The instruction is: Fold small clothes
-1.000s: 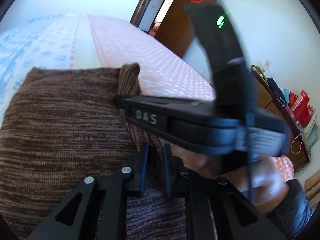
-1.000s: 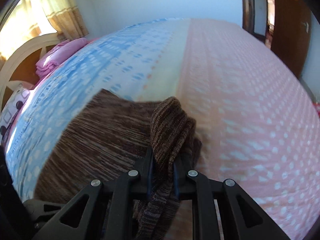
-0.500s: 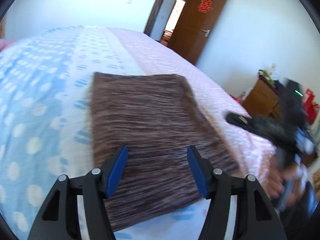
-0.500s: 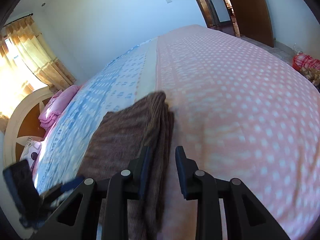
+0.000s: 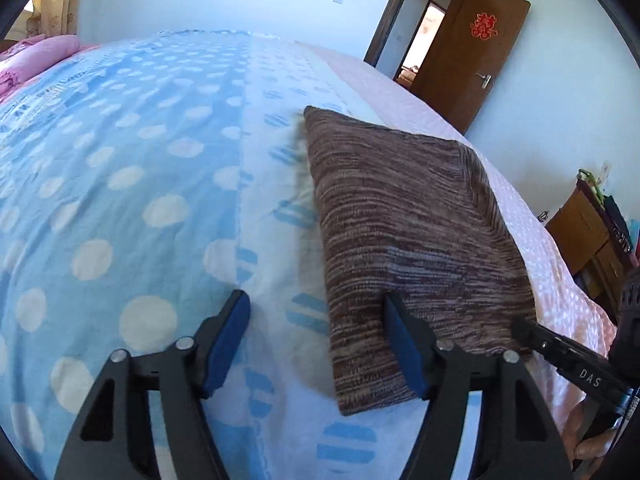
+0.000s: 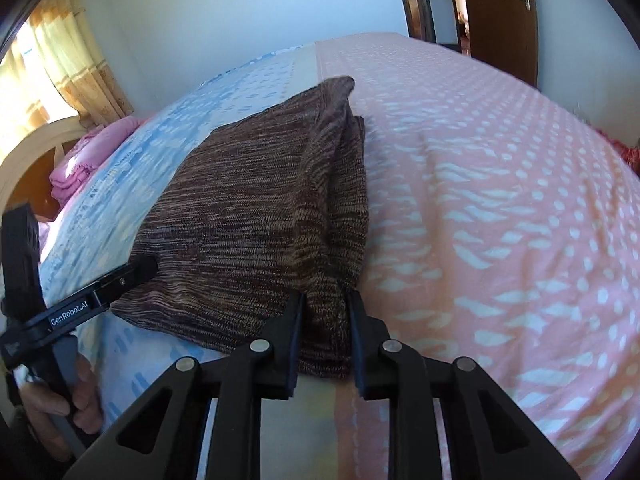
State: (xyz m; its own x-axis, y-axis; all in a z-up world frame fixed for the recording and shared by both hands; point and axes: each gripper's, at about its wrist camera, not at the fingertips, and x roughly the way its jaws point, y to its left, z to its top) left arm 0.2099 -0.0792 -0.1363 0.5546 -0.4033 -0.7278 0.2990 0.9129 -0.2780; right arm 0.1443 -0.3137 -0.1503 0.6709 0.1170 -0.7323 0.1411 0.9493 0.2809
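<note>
- The brown knit garment [image 5: 416, 240], already folded into a thick rectangle, lies on the bed [image 5: 132, 184] across the seam between the blue dotted and pink halves of the cover.
- The left claw [image 5: 316, 344] is opening wide and is empty; the garment's left edge runs between its jaws, and its right blue pad [image 5: 404, 348] overlaps the near corner.
- The right claw [image 6: 324, 340] is closing, with the bunched right-hand fold of the garment between its narrow jaws; firm contact of the pads cannot be confirmed.
- If the right claw is lifted while pinching only some layers, the stacked fold at 12 o'clock from it is judged likely to be dragged open.
- A snag of the left pad on the loose knit is judged possible.
- The layered right edge is shown only by the right wrist view; the flat top and clean left edge are shown only by the left.
</note>
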